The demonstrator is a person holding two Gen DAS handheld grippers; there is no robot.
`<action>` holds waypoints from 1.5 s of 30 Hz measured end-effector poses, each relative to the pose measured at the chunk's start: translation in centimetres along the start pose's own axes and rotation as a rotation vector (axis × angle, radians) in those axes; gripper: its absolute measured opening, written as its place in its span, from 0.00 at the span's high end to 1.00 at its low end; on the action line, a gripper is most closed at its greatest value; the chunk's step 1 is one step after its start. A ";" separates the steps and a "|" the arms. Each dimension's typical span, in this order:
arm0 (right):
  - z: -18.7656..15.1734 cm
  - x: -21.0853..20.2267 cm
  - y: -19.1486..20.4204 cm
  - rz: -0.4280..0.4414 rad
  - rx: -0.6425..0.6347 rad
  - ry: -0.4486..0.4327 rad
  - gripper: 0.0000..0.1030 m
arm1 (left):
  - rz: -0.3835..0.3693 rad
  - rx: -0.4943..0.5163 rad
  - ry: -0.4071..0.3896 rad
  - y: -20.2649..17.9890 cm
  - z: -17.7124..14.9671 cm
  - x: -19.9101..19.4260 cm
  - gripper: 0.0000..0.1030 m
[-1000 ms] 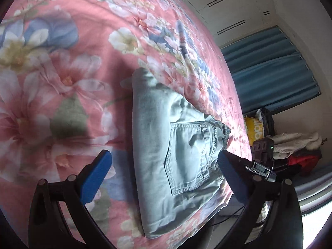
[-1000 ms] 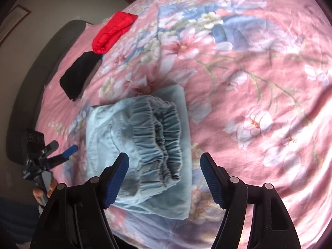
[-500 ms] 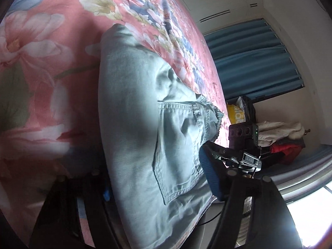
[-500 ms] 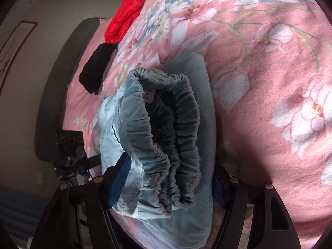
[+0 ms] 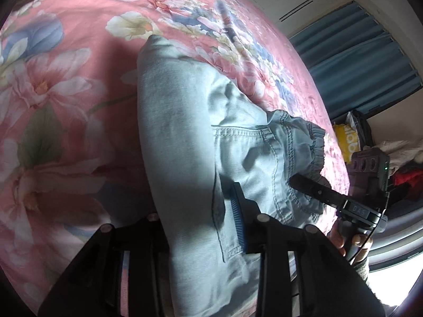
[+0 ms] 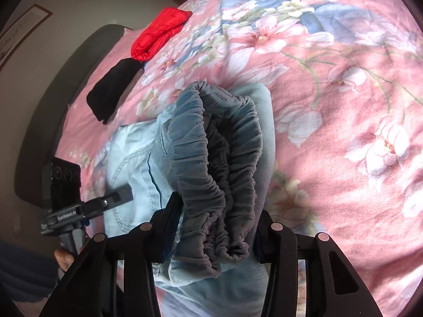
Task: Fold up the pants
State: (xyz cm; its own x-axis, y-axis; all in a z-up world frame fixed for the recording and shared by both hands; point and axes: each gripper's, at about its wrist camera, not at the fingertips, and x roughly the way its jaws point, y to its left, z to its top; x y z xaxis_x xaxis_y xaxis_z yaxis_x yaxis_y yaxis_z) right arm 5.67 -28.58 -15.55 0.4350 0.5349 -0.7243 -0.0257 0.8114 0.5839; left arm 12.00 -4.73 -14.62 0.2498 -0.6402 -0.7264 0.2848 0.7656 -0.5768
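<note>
- Pink floral bedspread [image 6: 343,105] under folded light-blue denim pants [image 5: 179,132].
- Left gripper [image 5: 201,227] clamped on the pants' near pocket edge.
- Right gripper [image 6: 214,227] clamped on the gathered elastic waistband [image 6: 219,158].

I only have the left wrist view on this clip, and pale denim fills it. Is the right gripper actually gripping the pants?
Observer: Yes. The right gripper is shut on the gathered elastic waistband of the light blue denim pants.
Operator: I see a sliver of a red padded garment at my top edge. Is anything near it?
Observer: A folded black garment lies right next to it on the pink floral bedspread.
Operator: What's past those?
Observer: A dark curved headboard.
</note>
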 end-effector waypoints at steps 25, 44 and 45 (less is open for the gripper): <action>4.0 -3.6 9.3 -0.018 -0.239 -0.223 0.60 | 0.164 0.215 -0.247 -3.6 5.0 -7.5 0.70; 10.2 -1.3 10.9 -0.033 -0.299 -0.292 0.60 | 0.224 0.272 -0.313 -2.6 11.0 -7.0 0.70; 10.5 -1.1 10.9 -0.035 -0.298 -0.292 0.60 | 0.227 0.273 -0.311 -2.6 11.2 -6.8 0.70</action>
State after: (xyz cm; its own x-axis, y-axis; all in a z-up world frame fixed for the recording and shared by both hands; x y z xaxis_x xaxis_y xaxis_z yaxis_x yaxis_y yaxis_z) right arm 14.32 -22.82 -4.55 0.6760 0.4514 -0.5824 -0.2471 0.8835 0.3980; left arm 19.89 -3.11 -4.00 0.5873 -0.4787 -0.6527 0.4132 0.8707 -0.2668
